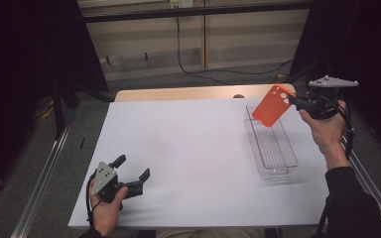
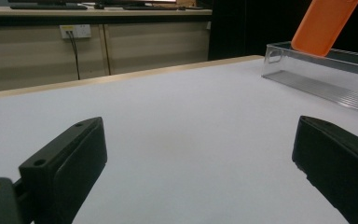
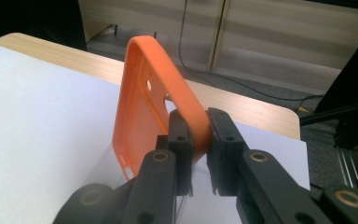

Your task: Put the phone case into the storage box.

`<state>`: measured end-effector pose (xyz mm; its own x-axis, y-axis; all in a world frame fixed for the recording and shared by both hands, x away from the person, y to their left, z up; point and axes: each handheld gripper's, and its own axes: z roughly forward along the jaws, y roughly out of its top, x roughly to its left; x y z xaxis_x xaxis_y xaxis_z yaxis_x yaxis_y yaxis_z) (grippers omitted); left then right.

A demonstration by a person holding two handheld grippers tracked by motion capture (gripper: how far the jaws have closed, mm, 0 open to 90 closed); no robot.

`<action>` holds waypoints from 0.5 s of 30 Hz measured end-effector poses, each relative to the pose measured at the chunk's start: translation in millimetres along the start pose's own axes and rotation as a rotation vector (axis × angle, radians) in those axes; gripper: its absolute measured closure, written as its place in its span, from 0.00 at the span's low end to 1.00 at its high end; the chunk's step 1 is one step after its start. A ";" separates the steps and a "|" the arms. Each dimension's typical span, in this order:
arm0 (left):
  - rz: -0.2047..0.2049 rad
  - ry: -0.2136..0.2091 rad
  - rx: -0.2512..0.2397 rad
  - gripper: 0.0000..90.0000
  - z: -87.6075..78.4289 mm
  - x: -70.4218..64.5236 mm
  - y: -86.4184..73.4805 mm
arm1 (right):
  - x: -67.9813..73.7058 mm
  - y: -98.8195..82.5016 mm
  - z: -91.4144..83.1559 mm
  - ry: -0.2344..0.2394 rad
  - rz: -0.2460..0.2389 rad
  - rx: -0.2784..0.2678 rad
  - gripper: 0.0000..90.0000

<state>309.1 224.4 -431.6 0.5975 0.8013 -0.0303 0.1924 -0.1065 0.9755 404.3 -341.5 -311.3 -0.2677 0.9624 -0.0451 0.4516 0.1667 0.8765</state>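
Note:
An orange phone case hangs tilted in the air above the far end of a clear plastic tray. My right gripper is shut on the case's edge near its camera holes. In the right gripper view the two black pads pinch the rim of the orange phone case. My left gripper rests on the white sheet at the near left, open, with nothing between its jaws. From the left gripper view the orange phone case shows above the clear tray.
A white sheet covers most of the wooden table. The long clear tray lies along the right side. Metal rails run along both table sides. A cable hangs on the far wall.

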 end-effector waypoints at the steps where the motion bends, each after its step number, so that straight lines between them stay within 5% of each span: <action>1: -0.001 0.001 -0.001 0.03 0.2 0.0 -0.1 | -0.5 -0.3 1.3 -0.003 -0.001 0.005 0.90; 15: -0.006 -0.007 -0.004 0.03 0.9 -0.9 -0.1 | -0.8 -2.4 26.3 -0.015 -0.041 0.052 0.90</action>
<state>309.3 223.1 -431.9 0.6017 0.7979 -0.0378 0.1929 -0.0992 0.9762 425.9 -337.0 -326.0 -0.2741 0.9576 -0.0885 0.4838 0.2169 0.8479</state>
